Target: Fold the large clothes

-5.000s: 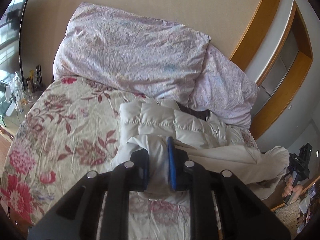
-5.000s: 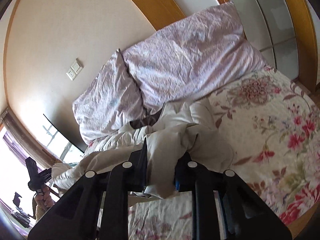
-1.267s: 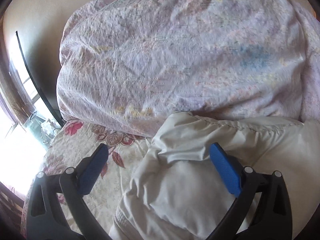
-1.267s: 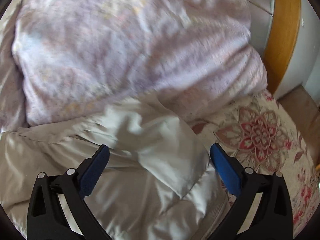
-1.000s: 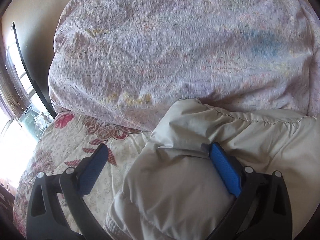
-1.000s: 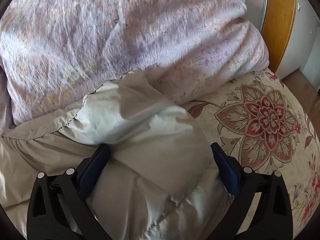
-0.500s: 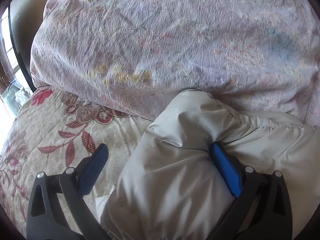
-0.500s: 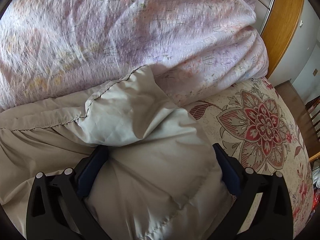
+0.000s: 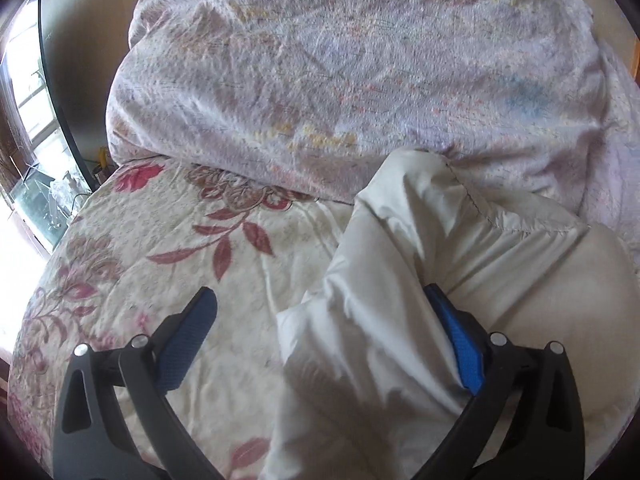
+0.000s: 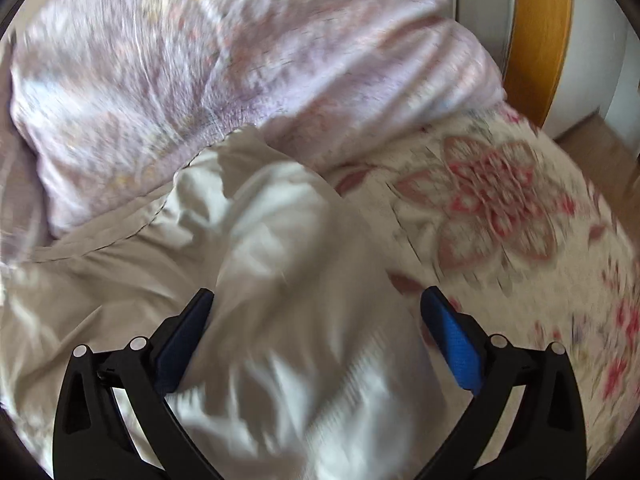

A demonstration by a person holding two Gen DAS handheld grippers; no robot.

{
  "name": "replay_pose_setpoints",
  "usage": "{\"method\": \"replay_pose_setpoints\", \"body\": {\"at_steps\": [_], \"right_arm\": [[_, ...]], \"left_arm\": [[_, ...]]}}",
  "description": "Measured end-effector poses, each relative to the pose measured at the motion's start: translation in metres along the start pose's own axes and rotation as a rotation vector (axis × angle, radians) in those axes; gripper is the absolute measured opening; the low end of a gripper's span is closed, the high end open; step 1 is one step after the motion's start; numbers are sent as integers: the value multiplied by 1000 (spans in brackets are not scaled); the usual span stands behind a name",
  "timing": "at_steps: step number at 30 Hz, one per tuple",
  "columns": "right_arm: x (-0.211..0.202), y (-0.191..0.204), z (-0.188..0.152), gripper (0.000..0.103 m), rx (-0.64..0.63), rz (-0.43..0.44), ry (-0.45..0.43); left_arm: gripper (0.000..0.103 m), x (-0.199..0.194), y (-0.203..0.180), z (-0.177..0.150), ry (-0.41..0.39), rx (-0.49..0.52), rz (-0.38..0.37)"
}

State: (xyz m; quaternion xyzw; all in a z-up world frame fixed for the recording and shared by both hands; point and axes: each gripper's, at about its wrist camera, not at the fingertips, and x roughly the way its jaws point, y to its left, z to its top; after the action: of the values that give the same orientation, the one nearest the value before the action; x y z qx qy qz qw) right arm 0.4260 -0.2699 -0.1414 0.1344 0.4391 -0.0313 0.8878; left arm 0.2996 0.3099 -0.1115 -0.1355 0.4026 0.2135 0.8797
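With both the left hand-held gripper [image 9: 320, 332] and the right hand-held gripper [image 10: 316, 332] spread wide and released, the puffy off-white quilted jacket [image 9: 420, 320] lies bunched against the crinkled lilac pillows [image 9: 340, 72] at the head edge of the floral-quilted bed [image 9: 160, 240], its fold apparently laid but still lumpy and unsmoothed

I see the jacket [image 9: 400, 320] as smooth, faintly sheeny padded cloth with stitched seams. The pillow [image 9: 340, 80] looks like crinkled matt cotton. The bedspread [image 9: 160, 240] reads as soft matt printed fabric. My left gripper [image 9: 320, 328] has matt black plastic arms and textured blue pads [image 9: 460, 344]. A glossy wooden frame [image 10: 540, 40] shows beyond.
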Motion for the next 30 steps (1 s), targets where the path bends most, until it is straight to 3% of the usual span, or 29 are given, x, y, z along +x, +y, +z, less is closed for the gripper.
{"method": "replay_pose_setpoints", "body": {"at_steps": [4, 9, 15, 21, 27, 30], "right_arm": [[-51, -22, -29, 102, 31, 56, 2], [-88, -40, -65, 102, 78, 164, 20], [-70, -49, -89, 95, 233, 323, 146], [-53, -47, -106, 88, 347, 424, 205], [-47, -41, -111, 83, 393, 498, 182], [-44, -39, -112, 74, 398, 497, 158]], "left_arm": [[101, -41, 25, -25, 6, -33, -88], [101, -73, 29, -63, 32, -27, -129], [99, -80, 29, -96, 111, -84, -181], [83, -68, 22, -97, 159, -153, -243], [72, -54, 18, -98, 180, -243, -310], [68, -49, 19, -98, 175, -300, -335]]}}
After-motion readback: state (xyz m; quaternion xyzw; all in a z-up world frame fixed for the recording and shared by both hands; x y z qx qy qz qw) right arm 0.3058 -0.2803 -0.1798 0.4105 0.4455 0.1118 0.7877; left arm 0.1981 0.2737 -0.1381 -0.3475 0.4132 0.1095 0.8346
